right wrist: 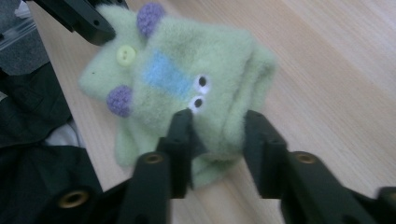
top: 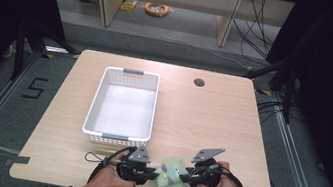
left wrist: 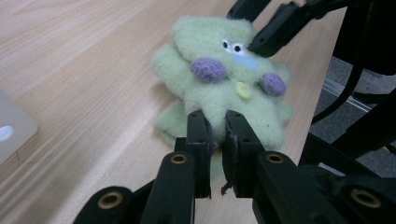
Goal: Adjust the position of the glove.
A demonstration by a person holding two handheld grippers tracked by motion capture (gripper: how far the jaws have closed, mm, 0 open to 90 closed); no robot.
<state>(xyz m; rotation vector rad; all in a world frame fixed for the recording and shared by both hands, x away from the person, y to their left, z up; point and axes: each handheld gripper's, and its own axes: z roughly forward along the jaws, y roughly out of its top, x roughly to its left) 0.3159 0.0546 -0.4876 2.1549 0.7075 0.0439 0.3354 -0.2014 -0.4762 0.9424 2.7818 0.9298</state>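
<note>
A pale green plush toy [top: 171, 174] with purple knobs, a yellow button and small eyes lies near the table's front edge, between both hands. My left gripper [left wrist: 215, 126] is shut on the thin lower edge of the plush toy [left wrist: 224, 60]; in the high view the left gripper [top: 154, 175] sits at the toy's left side. My right gripper [right wrist: 218, 133] reaches in from the other side, and its jaws clamp the folded head end of the plush toy [right wrist: 187, 60] by the eyes. In the high view the right gripper [top: 185, 177] meets the toy's right side.
A white plastic basket [top: 97, 97] with nothing in it stands on the wooden table [top: 210, 125], just behind the left hand. A round cable hole [top: 199, 82] sits at the back. Bare wood lies to the right of the basket. The front edge runs close below the toy.
</note>
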